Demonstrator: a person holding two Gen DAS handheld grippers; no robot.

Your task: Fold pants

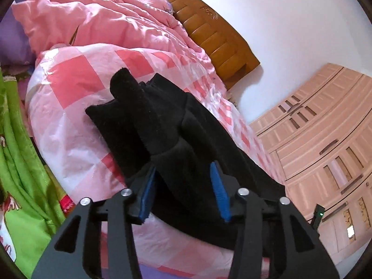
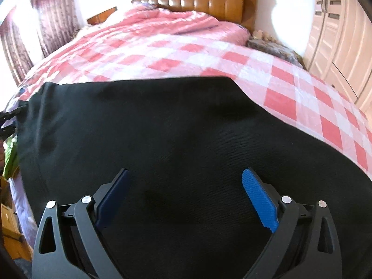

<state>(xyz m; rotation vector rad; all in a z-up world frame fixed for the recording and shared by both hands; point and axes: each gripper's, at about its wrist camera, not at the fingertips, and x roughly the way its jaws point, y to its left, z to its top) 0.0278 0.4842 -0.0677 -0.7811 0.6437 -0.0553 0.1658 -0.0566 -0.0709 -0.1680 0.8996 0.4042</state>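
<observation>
Black pants (image 1: 167, 127) lie on the pink checked bedspread (image 1: 76, 97). In the left wrist view the cloth is bunched and rumpled, and a thick fold of it sits between the blue pads of my left gripper (image 1: 183, 174); the jaws stand partly apart around the fold. In the right wrist view the pants (image 2: 162, 127) spread flat and wide across the bed. My right gripper (image 2: 183, 174) is wide open just above the flat cloth, with nothing between its blue pads (image 2: 258, 197).
A rumpled pink quilt (image 1: 97, 16) lies further up the bed by the wooden headboard (image 2: 209, 0). A pink wardrobe (image 1: 325, 127) stands beside the bed. Green cloth (image 1: 18, 162) hangs at the left. Curtains (image 2: 53, 21) hang far left.
</observation>
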